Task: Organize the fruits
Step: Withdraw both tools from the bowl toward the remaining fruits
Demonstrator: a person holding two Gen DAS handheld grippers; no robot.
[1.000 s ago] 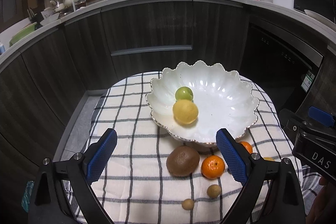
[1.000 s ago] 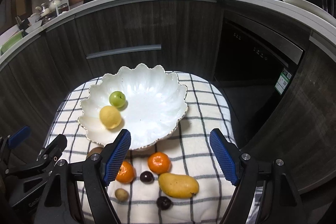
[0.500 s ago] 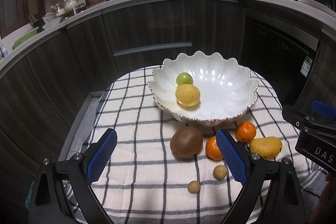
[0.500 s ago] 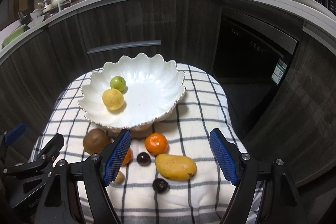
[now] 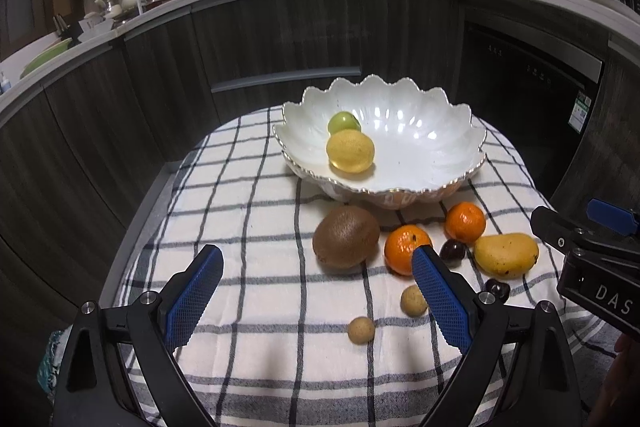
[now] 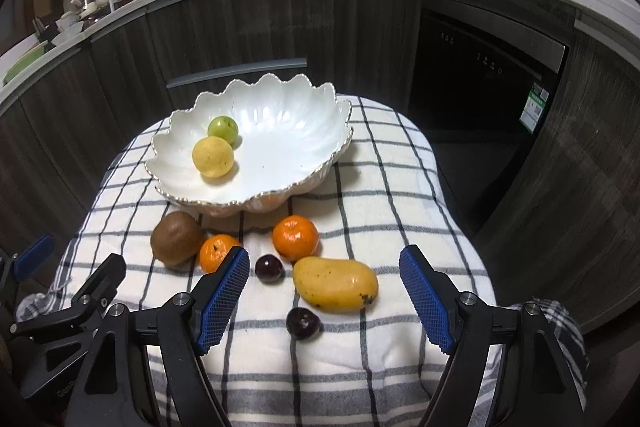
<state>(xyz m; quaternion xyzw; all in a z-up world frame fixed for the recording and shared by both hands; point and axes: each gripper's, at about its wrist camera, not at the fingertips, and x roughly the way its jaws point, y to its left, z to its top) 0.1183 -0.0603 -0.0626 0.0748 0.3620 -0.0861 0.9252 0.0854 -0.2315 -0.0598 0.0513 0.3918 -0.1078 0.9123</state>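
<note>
Both my grippers hover wide open, holding nothing, above fruit on checked cloth.

Glossy scalloped white bowl [image 6: 280,131] cradles a dimpled lemon [image 6: 213,157] and smooth green fruit [image 6: 223,127]; before it lie a smooth yellow mango [image 6: 335,284], fuzzy oval kiwi [image 5: 346,239], round tangerine [image 6: 296,239]; left fingers [image 5: 194,297], right fingers [image 6: 424,301].
</note>
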